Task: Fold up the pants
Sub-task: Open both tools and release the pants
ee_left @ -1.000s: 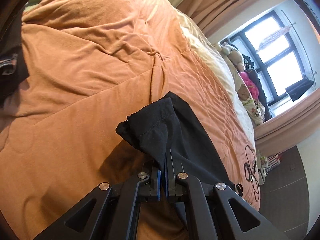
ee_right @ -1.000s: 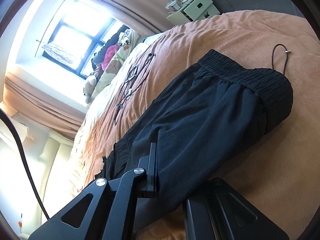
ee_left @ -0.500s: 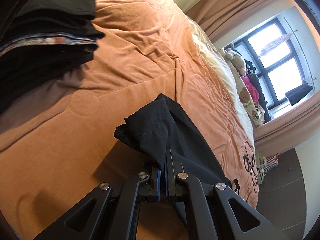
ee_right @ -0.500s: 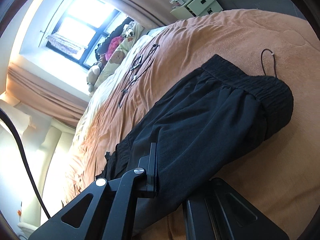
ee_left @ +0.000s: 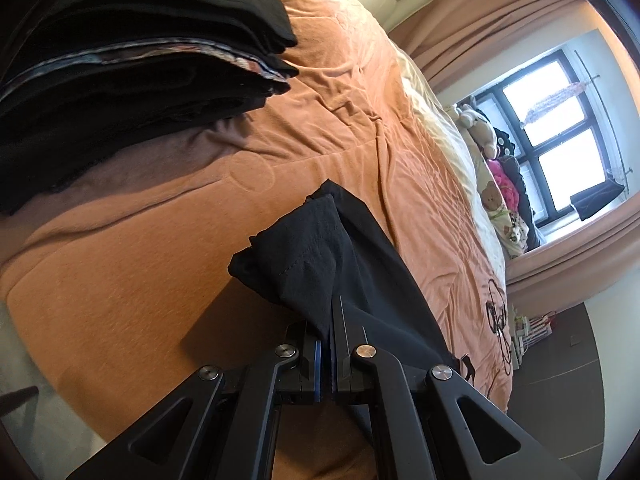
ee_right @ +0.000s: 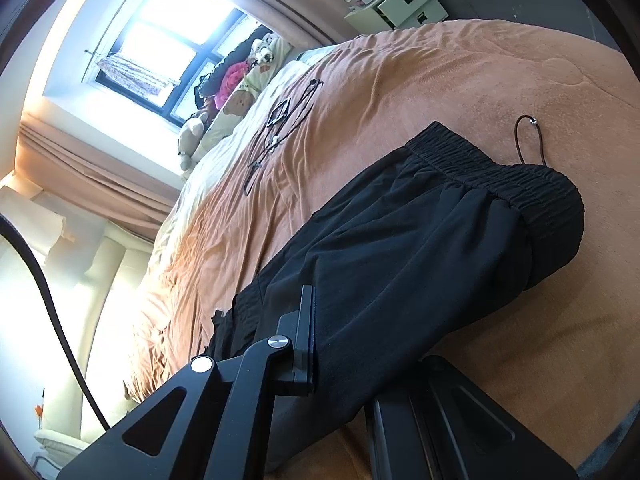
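An orange quilted bedspread covers the bed and fills most of both wrist views, creased toward the far side where a cream sheet shows along its edge. Beyond the bed a dark-framed window glares bright between peach curtains, and a row of soft toys lines the sill side of the mattress. In the left wrist view a stack of folded dark clothes sits on the bedspread at the upper left, one layer showing a patterned edge. The black pants lie stretched along the bedspread near its close edge: the gathered elastic waistband rests flat at the far right of the right wrist view, and the body of the garment rises from there toward the camera. The right gripper is closed on this part of the pants, the cloth draped over and hiding one finger while the other finger presses against its side. The left gripper is clamped shut on the leg end, where the hems bunch and stand up just above the fingertips, lifted clear of the bedspread. A white drawer unit stands past the bed's far corner. Black cords trail across the bedspread well away from the pants, and a thin brown cord loop lies just beside the waistband.
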Demonstrator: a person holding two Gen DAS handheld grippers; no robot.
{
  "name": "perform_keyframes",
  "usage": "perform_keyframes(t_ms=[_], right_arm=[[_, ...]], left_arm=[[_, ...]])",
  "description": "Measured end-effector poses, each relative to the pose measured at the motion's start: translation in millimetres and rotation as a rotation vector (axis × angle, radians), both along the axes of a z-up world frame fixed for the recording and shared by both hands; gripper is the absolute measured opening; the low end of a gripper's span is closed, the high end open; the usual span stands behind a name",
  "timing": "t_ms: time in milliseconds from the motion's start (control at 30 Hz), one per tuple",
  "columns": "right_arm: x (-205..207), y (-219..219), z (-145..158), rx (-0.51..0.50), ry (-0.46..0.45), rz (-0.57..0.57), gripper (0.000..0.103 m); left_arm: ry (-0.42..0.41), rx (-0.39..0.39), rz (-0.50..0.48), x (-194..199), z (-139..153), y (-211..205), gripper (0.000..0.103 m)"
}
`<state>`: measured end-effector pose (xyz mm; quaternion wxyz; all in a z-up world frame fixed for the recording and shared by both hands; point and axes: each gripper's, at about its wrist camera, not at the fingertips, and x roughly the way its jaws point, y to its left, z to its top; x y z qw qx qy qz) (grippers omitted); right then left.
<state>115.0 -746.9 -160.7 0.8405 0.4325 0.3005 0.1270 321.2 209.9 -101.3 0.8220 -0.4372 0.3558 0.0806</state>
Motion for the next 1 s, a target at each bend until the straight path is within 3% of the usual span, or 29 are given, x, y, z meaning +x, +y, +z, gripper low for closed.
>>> perform_keyframes(t_ms=[200,367,467,533,600,633,800,1000], right_arm=[[-7.2,1.5,-1.6,-0.016,0.018,0.011,0.000],[-11.3,6.5,-10.7,-0.065,0.053,0.005,0.001],[-13.8,13.2,-20.4,-0.114,0.097,0.004,0.005],[-16.7,18.2,-23.0,-0.147,0.133,0.010,0.018],[-26.1,22.1,-20.4,-0.175,0.140,0.003,0.043],[-32.2,22.5,-17.0,-0.186,0.132,-0.003,0.046],[-58.7,25.0,6.9,-0.247,0.111,-0.042,0.048],[-78.7,62.7,47.0,-0.385,0.043,-0.031,0.047]], left_arm=[[0.023,-0.008,0.014,-27.8,-8.7,3.6,0.002],[0.081,-0.018,0.005,-42.9,-33.3,9.0,0.003],[0.139,-0.024,0.015,-47.7,-51.0,16.2,0.005],[0.143,-0.029,0.032,-52.7,-57.2,20.6,0.015],[0.143,-0.027,0.045,-57.8,-61.4,25.2,0.021],[0.147,-0.019,0.055,-59.8,-62.2,28.0,0.023],[0.129,-0.004,0.091,-70.6,-60.1,41.3,0.027],[0.118,0.098,0.055,-75.6,-44.2,35.8,0.028]])
